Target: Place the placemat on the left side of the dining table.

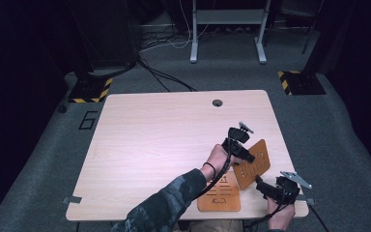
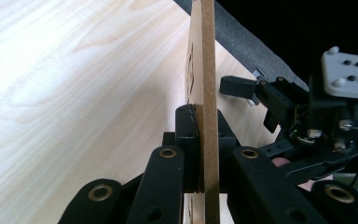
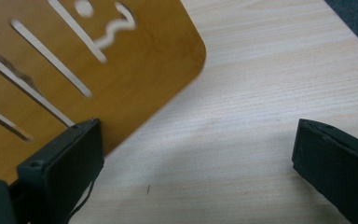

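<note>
Two wooden boards: left gripper clamps one, seemingly tilted.

Pale, light-grained wooden table top is showing a fine streaked grain throughout. Two orange-brown thin wooden boards with pale cut-out slots and letter shapes: the flat board is lying at the near edge; the tilted board is showing its raw, lighter brown edge in the left gripper view. Black left gripper and black right gripper are each carrying a light grey plate. Dark green camouflage-patterned sleeve is coming in from the near side. Grey carpet floor is bearing two black bases with yellow-and-black hazard stripes, far left and far right.
</note>
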### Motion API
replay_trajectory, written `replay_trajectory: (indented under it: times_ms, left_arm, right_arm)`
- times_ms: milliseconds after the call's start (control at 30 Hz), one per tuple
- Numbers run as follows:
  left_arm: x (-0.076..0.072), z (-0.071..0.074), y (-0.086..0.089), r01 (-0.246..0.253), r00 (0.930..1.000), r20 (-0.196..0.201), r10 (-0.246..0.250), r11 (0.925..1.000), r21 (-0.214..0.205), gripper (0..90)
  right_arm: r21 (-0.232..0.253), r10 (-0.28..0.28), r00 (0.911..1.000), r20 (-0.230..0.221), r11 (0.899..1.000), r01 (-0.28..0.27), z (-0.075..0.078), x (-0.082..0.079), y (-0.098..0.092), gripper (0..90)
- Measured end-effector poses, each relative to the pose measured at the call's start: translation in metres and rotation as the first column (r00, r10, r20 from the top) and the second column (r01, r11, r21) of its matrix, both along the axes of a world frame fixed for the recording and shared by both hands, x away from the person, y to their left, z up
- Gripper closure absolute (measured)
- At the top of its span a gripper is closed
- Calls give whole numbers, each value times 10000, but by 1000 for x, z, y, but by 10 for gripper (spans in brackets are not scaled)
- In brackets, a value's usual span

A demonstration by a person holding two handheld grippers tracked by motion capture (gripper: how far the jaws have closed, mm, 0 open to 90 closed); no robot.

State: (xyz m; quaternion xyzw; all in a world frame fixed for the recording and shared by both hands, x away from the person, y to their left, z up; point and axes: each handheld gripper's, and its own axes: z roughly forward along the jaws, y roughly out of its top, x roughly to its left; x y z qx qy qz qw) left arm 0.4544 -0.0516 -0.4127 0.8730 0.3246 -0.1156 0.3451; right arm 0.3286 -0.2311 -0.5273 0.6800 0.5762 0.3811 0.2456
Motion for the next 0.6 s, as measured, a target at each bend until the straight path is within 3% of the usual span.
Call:
replay_trajectory:
  times_ms: [133, 167, 333, 367, 400, 500, 600]
  left_arm:
    - [2, 4, 7, -138, 9999, 99, 138, 9999, 25, 862]
    - [3, 6, 11, -208, 9997, 114, 208, 9998, -7, 862]
    - [5, 11, 19, -336, 9992, 222, 336, 9994, 6, 861]
    - [7, 14, 25, -369, 9988, 325, 366, 9993, 81, 862]
    - [7, 14, 25, -369, 9988, 325, 366, 9993, 81, 861]
    - [10, 18, 36, -670, 9971, 365, 669, 9978, 14, 861]
    - [13, 21, 48, -799, 9959, 434, 795, 9968, 74, 862]
  right_arm:
    - [-762, 145, 9991, -395, 9969, -174, 0, 4, 7, 0]
    - [-957, 194, 9969, -762, 9951, -267, 0, 8, 11, 0]
    - [-1222, 577, 9932, -1015, 9900, -700, -1, 11, 14, 0]
    - [-1551, 697, 9914, -1108, 9841, -865, -1, 12, 16, 0]
    - [-1551, 697, 9914, -1108, 9841, -865, -1, 12, 16, 0]
    - [-2225, 1027, 9851, -1379, 9660, -1319, -2, 18, 22, 0]
    - [-2197, 1334, 9815, -1377, 9621, -1616, -2, 22, 21, 0]
